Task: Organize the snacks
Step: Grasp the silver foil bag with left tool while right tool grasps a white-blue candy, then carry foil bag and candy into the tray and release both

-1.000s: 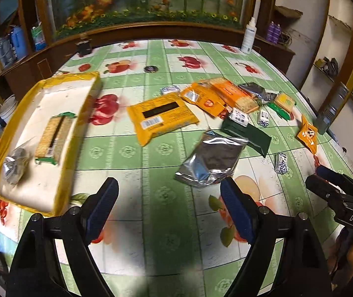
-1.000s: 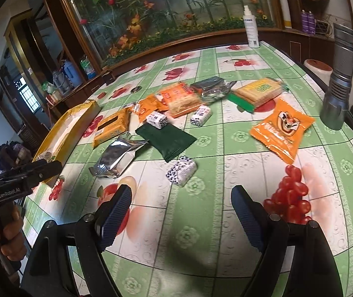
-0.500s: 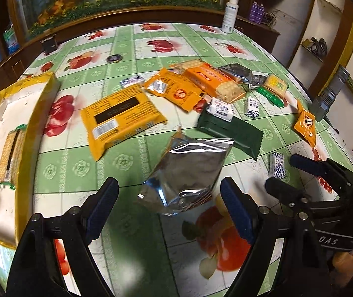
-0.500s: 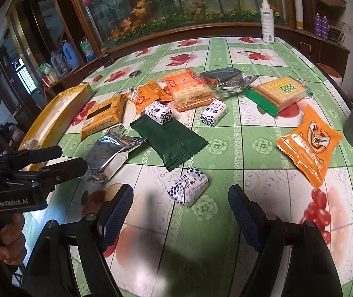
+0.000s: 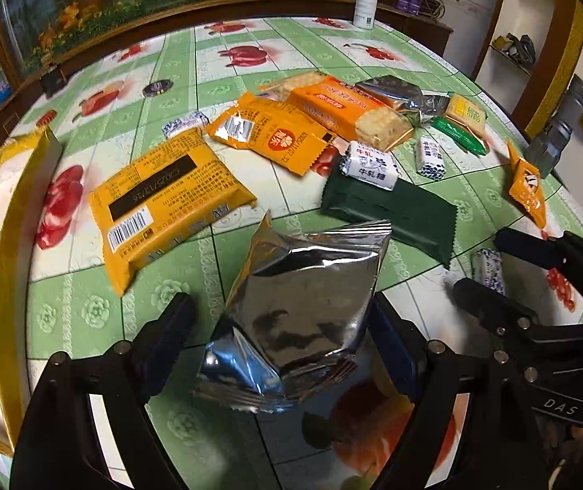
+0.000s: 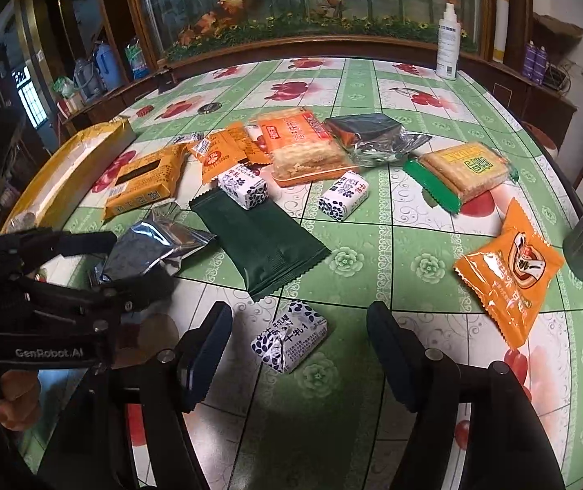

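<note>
Two grippers work this table, and we hold both spread wide; nearest us, the left gripper (image 5: pixel 279 326) straddles the silver foil packet (image 5: pixel 303 310), whose crumpled near end lies between the fingers without being pinched, while the right gripper (image 6: pixel 299 339) brackets a small blue-patterned candy (image 6: pixel 291 337) lying loose on the green oilcloth (image 6: pixel 373 245); just beyond sits the dark green wrapper (image 5: pixel 389 212), with another candy resting on its far end; further out lie the yellow biscuit pack (image 5: pixel 161 200) and orange packets; the yellow tray (image 5: pixel 14 245) waits at the left edge. We judge the foil slippery and puffy; closing on its crinkled seam alone could let it slide out or tear; the right-hand candy may skid away if the pads close unevenly.
</note>
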`<action>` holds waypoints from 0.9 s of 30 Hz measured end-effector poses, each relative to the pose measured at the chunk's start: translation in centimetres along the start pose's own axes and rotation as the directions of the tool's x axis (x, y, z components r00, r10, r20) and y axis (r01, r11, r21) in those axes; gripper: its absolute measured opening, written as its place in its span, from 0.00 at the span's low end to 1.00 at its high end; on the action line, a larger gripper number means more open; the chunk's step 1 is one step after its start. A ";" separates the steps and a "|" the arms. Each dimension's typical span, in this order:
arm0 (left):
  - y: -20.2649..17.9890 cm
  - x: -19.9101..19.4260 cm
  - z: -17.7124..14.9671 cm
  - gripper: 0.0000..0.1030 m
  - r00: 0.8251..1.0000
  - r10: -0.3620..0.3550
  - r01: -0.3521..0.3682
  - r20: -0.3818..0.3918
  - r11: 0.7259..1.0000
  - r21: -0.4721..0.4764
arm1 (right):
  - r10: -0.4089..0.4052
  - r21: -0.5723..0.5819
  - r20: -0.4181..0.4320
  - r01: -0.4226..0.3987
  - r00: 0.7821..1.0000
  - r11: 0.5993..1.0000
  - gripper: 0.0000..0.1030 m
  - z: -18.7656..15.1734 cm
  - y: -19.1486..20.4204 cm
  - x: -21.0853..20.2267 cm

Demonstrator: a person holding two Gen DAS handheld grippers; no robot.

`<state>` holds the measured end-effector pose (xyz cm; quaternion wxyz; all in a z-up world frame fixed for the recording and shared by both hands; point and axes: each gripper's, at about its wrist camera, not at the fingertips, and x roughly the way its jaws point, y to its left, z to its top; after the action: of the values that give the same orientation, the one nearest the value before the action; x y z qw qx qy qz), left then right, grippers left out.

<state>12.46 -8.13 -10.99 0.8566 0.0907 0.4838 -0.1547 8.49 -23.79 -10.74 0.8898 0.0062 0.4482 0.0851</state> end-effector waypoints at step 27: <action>9.9 -11.6 -5.8 0.56 0.971 0.162 -0.098 0.174 0.939 -0.328 | 0.132 -0.102 0.109 -0.121 0.985 0.987 0.33 0.9 5.9 -5.7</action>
<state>5.70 4.96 -3.96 0.9123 -0.0322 0.4075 -0.0259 5.00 -18.77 -5.14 0.9063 -0.0029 0.3903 0.1622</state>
